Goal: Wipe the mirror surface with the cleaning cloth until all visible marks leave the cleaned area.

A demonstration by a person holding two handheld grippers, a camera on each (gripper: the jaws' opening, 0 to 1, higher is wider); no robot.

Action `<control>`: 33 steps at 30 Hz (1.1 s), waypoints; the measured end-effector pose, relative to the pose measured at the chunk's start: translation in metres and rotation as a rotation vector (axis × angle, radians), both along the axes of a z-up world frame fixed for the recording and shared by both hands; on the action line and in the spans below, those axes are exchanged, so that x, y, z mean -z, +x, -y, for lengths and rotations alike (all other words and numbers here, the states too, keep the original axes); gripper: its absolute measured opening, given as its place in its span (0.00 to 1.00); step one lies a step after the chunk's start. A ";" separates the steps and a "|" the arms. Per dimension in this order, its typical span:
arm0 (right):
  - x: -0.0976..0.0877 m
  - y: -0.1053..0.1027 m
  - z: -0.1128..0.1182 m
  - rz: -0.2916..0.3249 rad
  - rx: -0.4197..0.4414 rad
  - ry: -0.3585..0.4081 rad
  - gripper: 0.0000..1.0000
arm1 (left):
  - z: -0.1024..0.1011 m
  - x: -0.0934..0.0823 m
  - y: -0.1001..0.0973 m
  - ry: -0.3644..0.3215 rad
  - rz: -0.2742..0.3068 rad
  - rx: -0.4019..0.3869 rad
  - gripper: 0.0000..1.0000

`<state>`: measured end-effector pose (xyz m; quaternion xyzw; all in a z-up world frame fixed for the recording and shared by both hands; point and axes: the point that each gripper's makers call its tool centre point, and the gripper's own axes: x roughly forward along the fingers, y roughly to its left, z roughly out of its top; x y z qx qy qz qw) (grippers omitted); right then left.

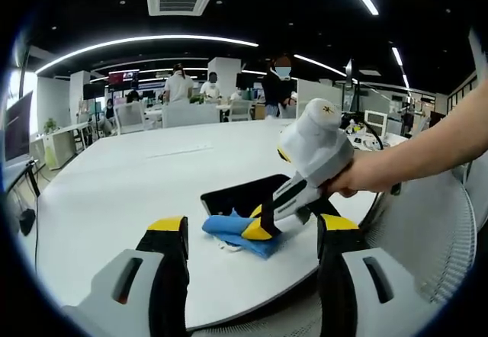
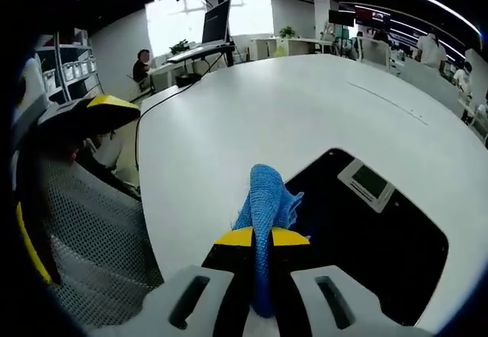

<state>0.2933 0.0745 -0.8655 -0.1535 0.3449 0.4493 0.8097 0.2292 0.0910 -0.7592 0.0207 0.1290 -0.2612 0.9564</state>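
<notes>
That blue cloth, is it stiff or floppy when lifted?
Probably floppy: the cloth bunches into folds where the right gripper pinches it. Likely light too, since it slumps loosely on the table beside the mirror.

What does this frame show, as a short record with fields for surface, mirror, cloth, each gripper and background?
surface: white table
mirror: dark rectangular mirror lying flat near the table edge, reflecting a ceiling unit
cloth: blue cleaning cloth, bunched, resting at the mirror's edge
right gripper: right gripper shut on the cloth, held by a hand
left gripper: left gripper open, hovering short of the cloth
background: people standing in an office
</notes>
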 end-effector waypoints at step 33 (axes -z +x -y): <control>-0.001 0.023 -0.002 0.020 0.017 -0.037 0.00 | 0.000 0.000 0.001 0.004 -0.005 0.002 0.67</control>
